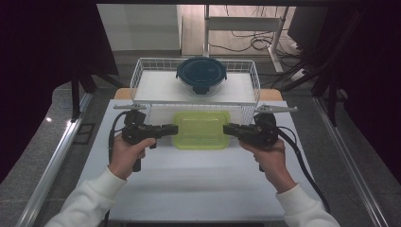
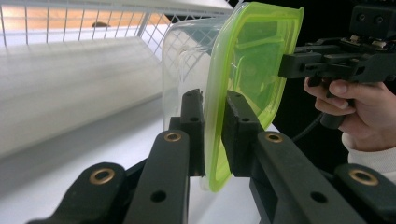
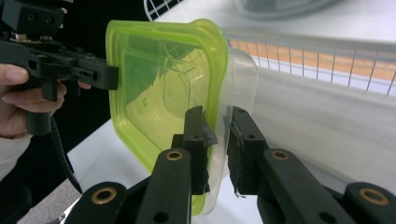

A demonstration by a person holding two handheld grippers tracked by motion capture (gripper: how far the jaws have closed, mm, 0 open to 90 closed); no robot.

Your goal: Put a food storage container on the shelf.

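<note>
A clear rectangular container with a lime-green lid (image 1: 201,128) hangs level above the white table (image 1: 198,184), held between my two grippers. My left gripper (image 1: 174,128) is shut on its left rim. In the left gripper view its jaws (image 2: 213,109) pinch the lid's edge (image 2: 219,154), with the clear tub (image 2: 187,60) beyond. From the other side my right gripper (image 1: 227,128) is shut on the right rim. The right gripper view has that gripper's jaws (image 3: 217,128) on either side of the lid edge (image 3: 154,144) and tub wall (image 3: 240,79). Each gripper view also catches the opposite gripper on the far rim.
Just behind the held container stands a white wire basket (image 1: 137,71) on the table's far part. Inside it sits a round glass container with a dark blue lid (image 1: 201,75). Metal rails run along both sides of the table.
</note>
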